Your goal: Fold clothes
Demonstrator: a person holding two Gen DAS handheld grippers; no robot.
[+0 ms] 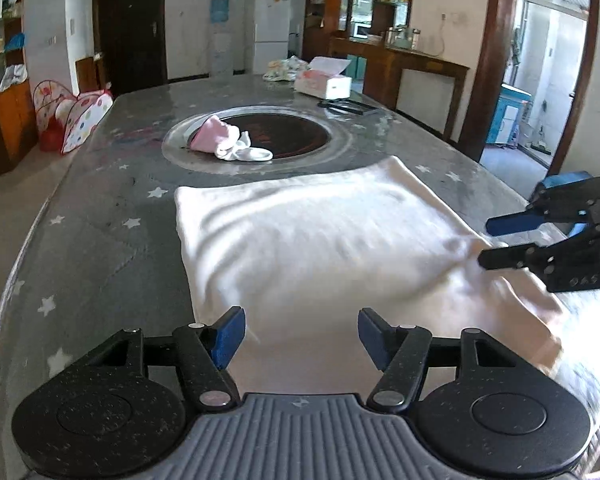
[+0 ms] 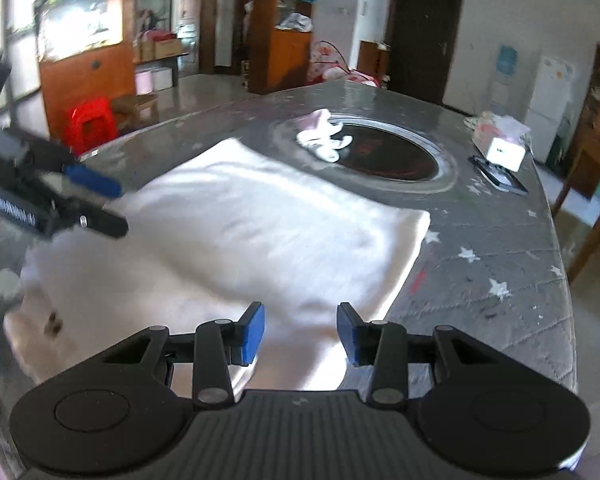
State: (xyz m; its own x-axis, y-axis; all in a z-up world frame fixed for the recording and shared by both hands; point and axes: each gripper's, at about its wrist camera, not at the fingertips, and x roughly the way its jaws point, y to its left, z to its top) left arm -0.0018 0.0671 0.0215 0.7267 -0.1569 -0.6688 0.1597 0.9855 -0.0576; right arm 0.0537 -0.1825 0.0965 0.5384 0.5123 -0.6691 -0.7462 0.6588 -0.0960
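Note:
A white garment [image 1: 320, 248] lies spread flat on the grey star-patterned table [image 1: 100, 240], partly folded into a rough rectangle. My left gripper [image 1: 302, 336] hovers open over its near edge, nothing between the blue pads. In the left wrist view my right gripper [image 1: 486, 242] comes in from the right, open, its lower finger over the cloth's right side. In the right wrist view the same white garment [image 2: 240, 240] fills the middle; my right gripper [image 2: 300, 334] stands open above its near edge. My left gripper [image 2: 118, 208] shows blurred at the left, open.
A pink and white sock bundle [image 1: 232, 142] lies in the round inset hob [image 1: 284, 132] beyond the garment. A tissue box [image 1: 326, 80], more clothes [image 1: 286, 68] and a dark flat object [image 1: 346, 106] sit at the far end. A red stool [image 2: 92, 122] stands beside the table.

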